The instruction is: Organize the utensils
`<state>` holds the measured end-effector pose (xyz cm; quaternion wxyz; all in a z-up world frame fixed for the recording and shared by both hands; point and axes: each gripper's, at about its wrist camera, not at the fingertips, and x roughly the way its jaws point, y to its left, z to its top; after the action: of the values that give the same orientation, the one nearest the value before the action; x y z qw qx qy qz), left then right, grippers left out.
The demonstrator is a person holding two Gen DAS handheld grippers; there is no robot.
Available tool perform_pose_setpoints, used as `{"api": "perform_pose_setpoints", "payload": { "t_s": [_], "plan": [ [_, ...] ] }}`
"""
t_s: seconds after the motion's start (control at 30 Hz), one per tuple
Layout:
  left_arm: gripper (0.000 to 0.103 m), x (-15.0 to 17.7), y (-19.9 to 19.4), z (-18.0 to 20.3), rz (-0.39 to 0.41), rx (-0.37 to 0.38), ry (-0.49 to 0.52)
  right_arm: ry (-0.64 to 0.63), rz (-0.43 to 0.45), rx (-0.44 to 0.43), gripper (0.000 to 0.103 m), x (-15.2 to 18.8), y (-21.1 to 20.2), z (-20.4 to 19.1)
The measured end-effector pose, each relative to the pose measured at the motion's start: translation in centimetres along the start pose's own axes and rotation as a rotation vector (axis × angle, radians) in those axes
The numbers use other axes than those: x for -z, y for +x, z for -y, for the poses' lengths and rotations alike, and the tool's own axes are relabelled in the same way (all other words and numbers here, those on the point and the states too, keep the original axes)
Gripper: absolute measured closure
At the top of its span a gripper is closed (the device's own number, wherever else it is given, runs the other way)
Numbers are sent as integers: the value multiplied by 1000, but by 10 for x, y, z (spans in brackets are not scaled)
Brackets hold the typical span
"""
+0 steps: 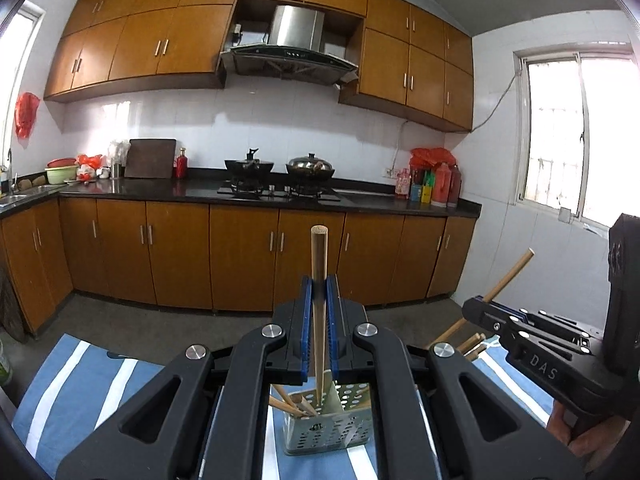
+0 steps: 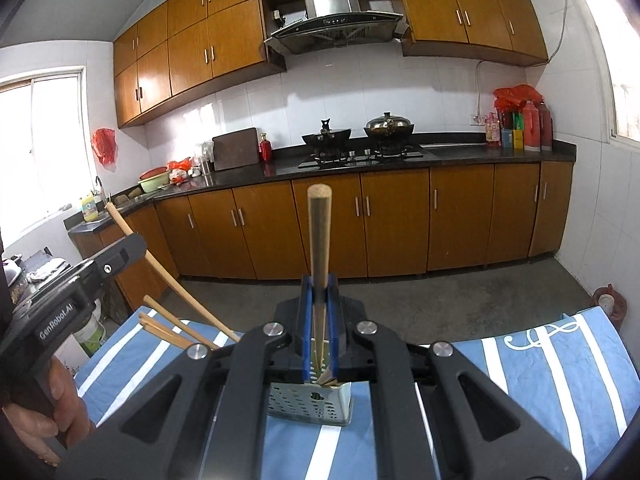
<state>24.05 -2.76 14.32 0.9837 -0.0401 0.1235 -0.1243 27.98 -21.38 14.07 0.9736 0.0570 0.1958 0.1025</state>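
In the left wrist view my left gripper (image 1: pixel 319 285) is shut on a wooden chopstick (image 1: pixel 319 256) that stands upright, its lower end inside a perforated metal utensil holder (image 1: pixel 332 432) with several other chopsticks (image 1: pixel 286 402) in it. At the right, my right gripper (image 1: pixel 480 307) is shut on another chopstick (image 1: pixel 510 274), tilted. In the right wrist view the right gripper (image 2: pixel 319 285) pinches its chopstick (image 2: pixel 319 240) above the holder (image 2: pixel 308 404). At the left of that view, the left gripper (image 2: pixel 130 247) holds its chopstick (image 2: pixel 164 280), with loose chopstick ends (image 2: pixel 164 330) below it.
The holder stands on a blue cloth with white stripes (image 2: pixel 540 364) covering the table. Beyond it is bare floor, then wooden cabinets (image 1: pixel 240 256) and a dark counter with a stove and two pots (image 1: pixel 280 170). A hand (image 2: pixel 60 404) grips the left gripper's handle.
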Motion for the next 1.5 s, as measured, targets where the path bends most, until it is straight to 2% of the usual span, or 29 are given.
{"api": "perform_pose_setpoints", "payload": {
  "t_s": [0.13, 0.17, 0.2, 0.23, 0.3, 0.43, 0.57, 0.63, 0.7, 0.73, 0.77, 0.8, 0.83, 0.87, 0.93, 1.13, 1.27, 1.5],
  "plan": [
    [95, 4, 7, 1, -27, -7, 4, 7, -11, 1, 91, 4, 6, 0],
    [94, 3, 7, 1, -28, -5, 5, 6, -8, 1, 83, 4, 6, 0],
    [88, 3, 5, 1, -25, -7, 7, 3, 1, 4, 77, 4, 4, 0],
    [74, 3, 4, 1, -20, -12, 7, 1, 8, 6, 77, 4, 2, 0],
    [60, 0, -3, -1, 3, -17, -1, -1, 23, 6, 76, 3, -3, 0],
    [59, -7, -14, -5, 25, -21, -21, 8, 56, 2, 75, 1, -18, 1],
    [55, -11, -31, -9, 47, -28, -33, 9, 95, 4, 64, 2, -40, 2],
    [48, -12, -43, -11, 55, -35, -30, 1, 115, 11, 56, 5, -53, 1],
    [43, -11, -52, -12, 59, -48, -21, -8, 140, 20, 41, 9, -69, -1],
    [37, -9, -60, -13, 61, -55, -12, -11, 152, 23, 37, 12, -76, -2],
    [33, -7, -66, -14, 63, -61, -5, -13, 166, 27, 27, 16, -86, -4],
    [23, -5, -75, -15, 68, -73, 3, -14, 177, 31, 16, 19, -92, -5],
    [12, -2, -83, -16, 74, -84, 9, -16, 196, 42, 11, 23, -102, -7],
    [7, 0, -89, -17, 80, -95, 16, -22, 214, 58, 5, 27, -110, -9],
    [2, 5, -103, -18, 97, -123, 37, -46, 247, 94, 4, 34, -125, -16],
    [2, 26, -138, -18, 89, -200, 94, -120, 281, 190, 4, 55, -161, -38],
    [2, 50, -155, -15, 58, -235, 112, -135, 270, 194, 4, 79, -176, -49],
    [2, 90, -173, -12, 15, -281, 118, -88, 210, 184, 4, 125, -184, -51]
  ]
}}
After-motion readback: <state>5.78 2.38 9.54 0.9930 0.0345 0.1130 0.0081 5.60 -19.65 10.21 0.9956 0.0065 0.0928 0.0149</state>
